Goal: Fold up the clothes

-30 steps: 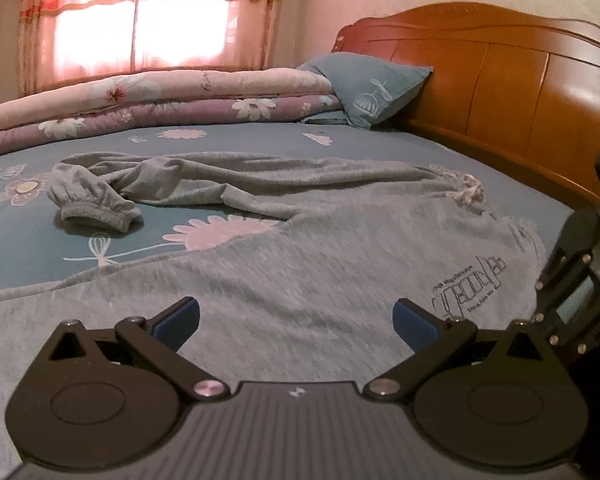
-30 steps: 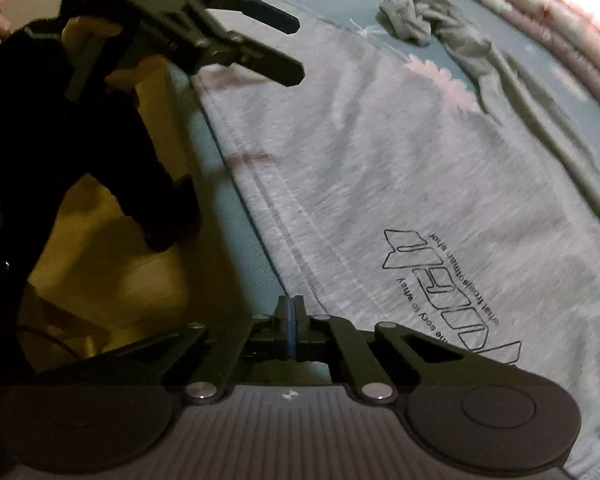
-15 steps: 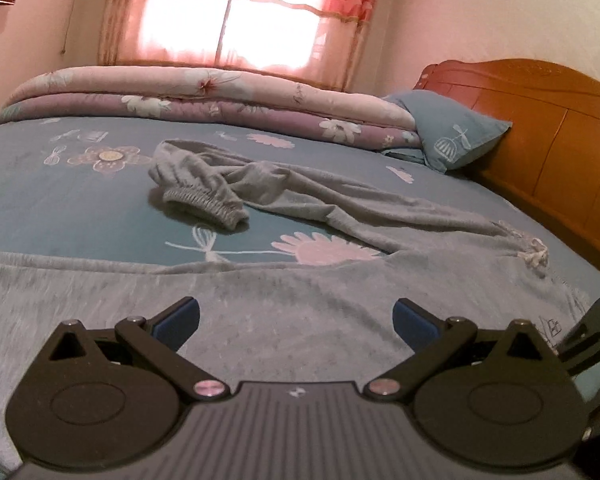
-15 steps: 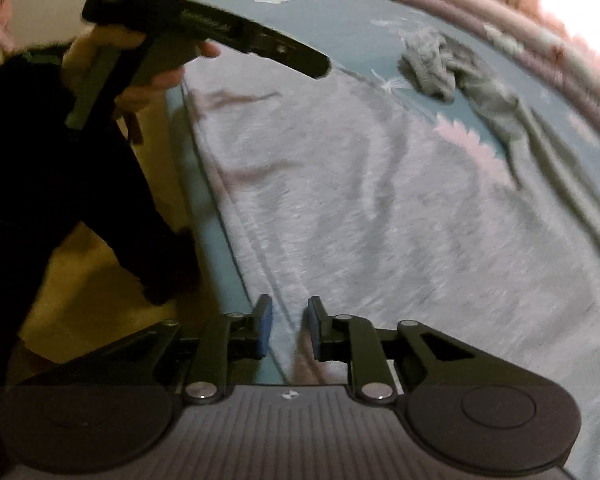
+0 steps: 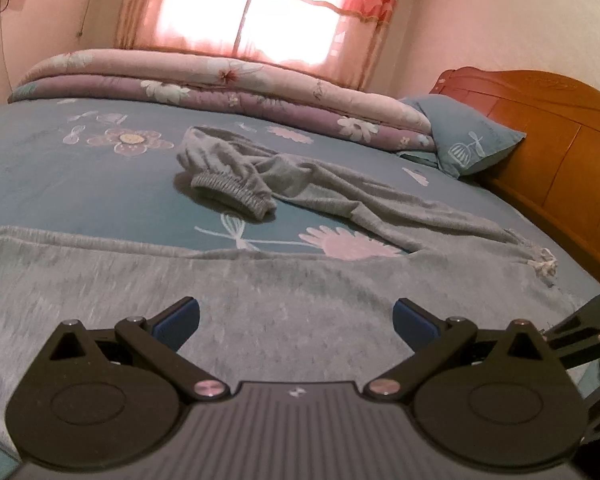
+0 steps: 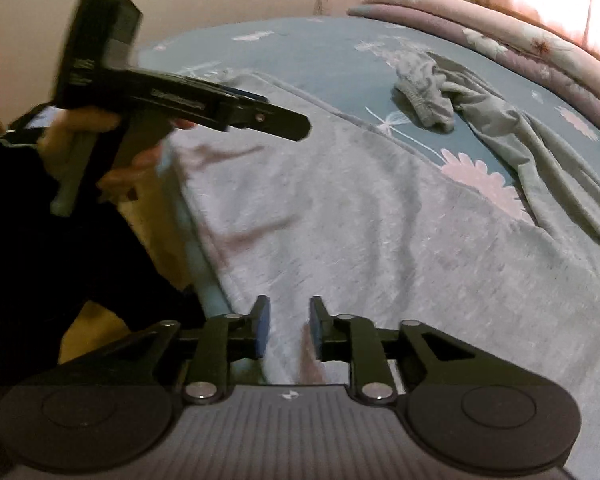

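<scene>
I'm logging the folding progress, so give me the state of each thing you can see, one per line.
Grey trousers: spread on the bed, unfolded.
Far trouser leg: twisted, cuff bunched.
Left claw: open, empty, above the cloth.
Right claw: has just been opening, nothing pinched.
Quilt: folded along the far side.

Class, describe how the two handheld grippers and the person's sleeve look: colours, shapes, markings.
Both the left gripper and the right gripper are black, with blue pads, silver pivot screws, round side discs and a ribbed centre bearing a small white mark. The sleeve is black.
</scene>
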### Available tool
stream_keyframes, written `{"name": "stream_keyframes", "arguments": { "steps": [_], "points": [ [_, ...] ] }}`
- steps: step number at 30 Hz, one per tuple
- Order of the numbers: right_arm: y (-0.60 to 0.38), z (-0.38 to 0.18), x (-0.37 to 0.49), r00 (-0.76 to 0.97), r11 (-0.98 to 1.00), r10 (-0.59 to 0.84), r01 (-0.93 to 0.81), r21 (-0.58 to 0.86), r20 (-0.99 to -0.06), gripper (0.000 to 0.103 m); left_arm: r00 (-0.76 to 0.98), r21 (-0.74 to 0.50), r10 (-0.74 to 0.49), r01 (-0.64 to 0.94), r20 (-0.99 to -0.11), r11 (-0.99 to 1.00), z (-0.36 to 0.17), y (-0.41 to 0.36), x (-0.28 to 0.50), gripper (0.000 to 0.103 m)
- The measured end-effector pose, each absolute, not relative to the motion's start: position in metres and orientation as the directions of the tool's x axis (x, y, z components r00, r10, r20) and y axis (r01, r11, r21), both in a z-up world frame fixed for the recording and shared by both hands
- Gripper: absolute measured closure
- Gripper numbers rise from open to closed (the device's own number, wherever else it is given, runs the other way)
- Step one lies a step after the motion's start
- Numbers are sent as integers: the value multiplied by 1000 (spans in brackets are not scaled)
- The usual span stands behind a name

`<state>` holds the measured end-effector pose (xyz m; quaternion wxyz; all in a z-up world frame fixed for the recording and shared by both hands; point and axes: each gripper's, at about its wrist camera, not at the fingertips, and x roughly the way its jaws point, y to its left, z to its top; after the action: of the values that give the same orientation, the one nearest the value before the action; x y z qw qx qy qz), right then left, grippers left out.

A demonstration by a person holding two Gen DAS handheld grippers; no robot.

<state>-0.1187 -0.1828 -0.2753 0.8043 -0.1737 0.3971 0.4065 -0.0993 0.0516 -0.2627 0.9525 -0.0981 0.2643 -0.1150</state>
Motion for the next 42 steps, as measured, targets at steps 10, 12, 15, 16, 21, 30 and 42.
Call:
{"name": "stream_keyframes", "arguments": {
  "steps": [10, 12, 15, 16, 21, 30, 42],
  "points": [
    [-173, -267, -138, 436, 689, 511, -723, 49, -741, 39, 766, -249, -249, 119, -592, 961, -280, 65, -96, 1],
    [-177, -271, -123, 527, 781, 470, -622, 56, -709, 35, 750, -233, -224, 95, -622, 968, -284, 68, -96, 1],
    [-185, -287, -105, 598, 886, 385, -454, 98, -703, 30, 732, -194, -184, 72, -656, 978, -288, 70, -97, 1],
    [-188, -292, -103, 608, 897, 380, -427, 116, -697, 28, 727, -172, -164, 64, -666, 983, -288, 69, -98, 1],
    [-207, -297, -114, 662, 892, 443, -394, 222, -605, 19, 709, -5, -19, 22, -705, 1000, -291, 62, -115, 0],
    [-268, -255, -115, 820, 897, 407, -276, 345, -402, 3, 703, 80, 73, -23, -707, 997, -255, 47, -110, 1],
    [-336, -240, -121, 879, 837, 355, -147, 528, -318, 0, 684, 66, 101, -76, -723, 995, -285, 3, -42, 0]
  ]
}}
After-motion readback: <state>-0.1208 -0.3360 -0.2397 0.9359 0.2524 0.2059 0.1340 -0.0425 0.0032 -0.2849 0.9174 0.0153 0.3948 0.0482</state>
